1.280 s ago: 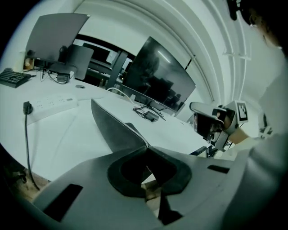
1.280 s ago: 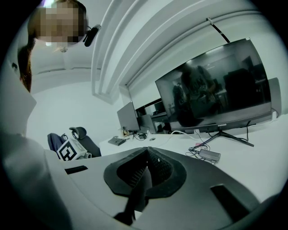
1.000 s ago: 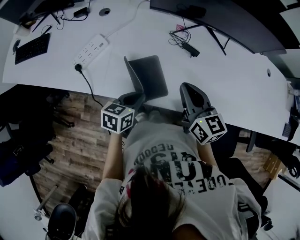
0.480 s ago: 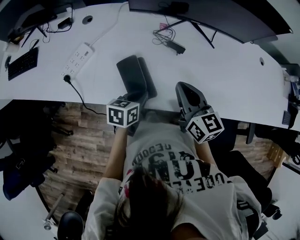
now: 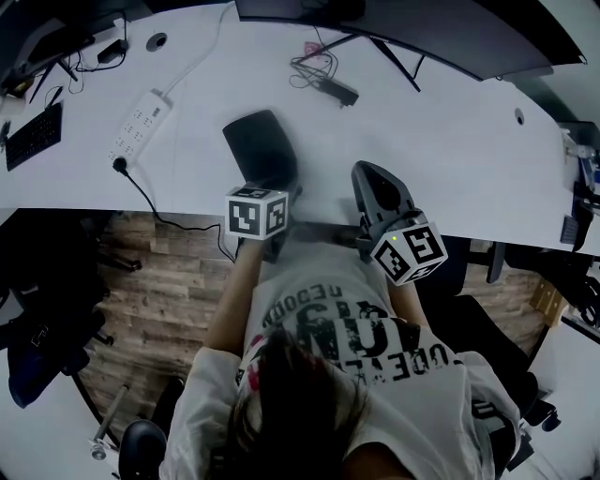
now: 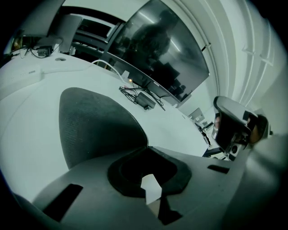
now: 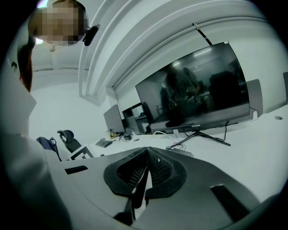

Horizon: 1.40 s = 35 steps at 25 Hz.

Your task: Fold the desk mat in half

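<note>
The dark desk mat (image 5: pixel 258 145) lies doubled over on the white desk (image 5: pixel 450 159), just beyond my left gripper (image 5: pixel 281 190). In the left gripper view the mat (image 6: pixel 96 123) spreads out ahead, and its near edge runs right into the closed jaws of my left gripper (image 6: pixel 146 147), which is shut on that edge. My right gripper (image 5: pixel 368 172) is to the right of the mat, over the desk's front edge, apart from it. In its own view the right gripper (image 7: pixel 146 152) is shut with nothing between the pads.
A white power strip (image 5: pixel 139 122) with a black cord lies left of the mat. A small adapter with tangled cables (image 5: pixel 323 84) sits behind it, below a large monitor (image 5: pixel 403 28). A keyboard (image 5: pixel 28 136) is at the far left. Wooden floor and chairs (image 5: pixel 37 347) lie below the desk edge.
The mat's raised half has come down over the other half, so the mat now lies folded and narrower. My left gripper moved forward and right with it. The right gripper barely moved.
</note>
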### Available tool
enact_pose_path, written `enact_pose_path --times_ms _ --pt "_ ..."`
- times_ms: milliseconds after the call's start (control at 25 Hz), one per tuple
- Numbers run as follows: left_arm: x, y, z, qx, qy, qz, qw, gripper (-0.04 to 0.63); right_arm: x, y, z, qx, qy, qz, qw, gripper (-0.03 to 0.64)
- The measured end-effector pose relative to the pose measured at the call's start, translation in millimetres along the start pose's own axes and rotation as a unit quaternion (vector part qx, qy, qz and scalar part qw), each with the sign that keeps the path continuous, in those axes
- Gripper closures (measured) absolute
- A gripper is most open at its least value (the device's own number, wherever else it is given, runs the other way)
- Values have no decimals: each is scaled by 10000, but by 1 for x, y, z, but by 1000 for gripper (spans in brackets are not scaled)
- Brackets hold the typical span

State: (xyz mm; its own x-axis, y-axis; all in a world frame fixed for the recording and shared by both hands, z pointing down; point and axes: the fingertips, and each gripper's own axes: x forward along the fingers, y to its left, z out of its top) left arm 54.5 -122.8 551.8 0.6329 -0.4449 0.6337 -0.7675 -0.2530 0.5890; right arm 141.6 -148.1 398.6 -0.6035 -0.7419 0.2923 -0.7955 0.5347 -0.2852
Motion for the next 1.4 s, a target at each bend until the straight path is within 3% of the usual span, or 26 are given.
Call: enact_pose_path --times_ms 400,880,1400 --pt "36 -4 -13 30 504 112 9987 584 1 -8 -9 132 206 -58 9997 623" --pt "58 4 -18 -227 673 280 9971 584 -1 -8 -17 162 336 -69 9993 623" --pt "62 -3 -19 -359 669 25 9971 561 -4 -3 -17 103 303 -25 9995 623"
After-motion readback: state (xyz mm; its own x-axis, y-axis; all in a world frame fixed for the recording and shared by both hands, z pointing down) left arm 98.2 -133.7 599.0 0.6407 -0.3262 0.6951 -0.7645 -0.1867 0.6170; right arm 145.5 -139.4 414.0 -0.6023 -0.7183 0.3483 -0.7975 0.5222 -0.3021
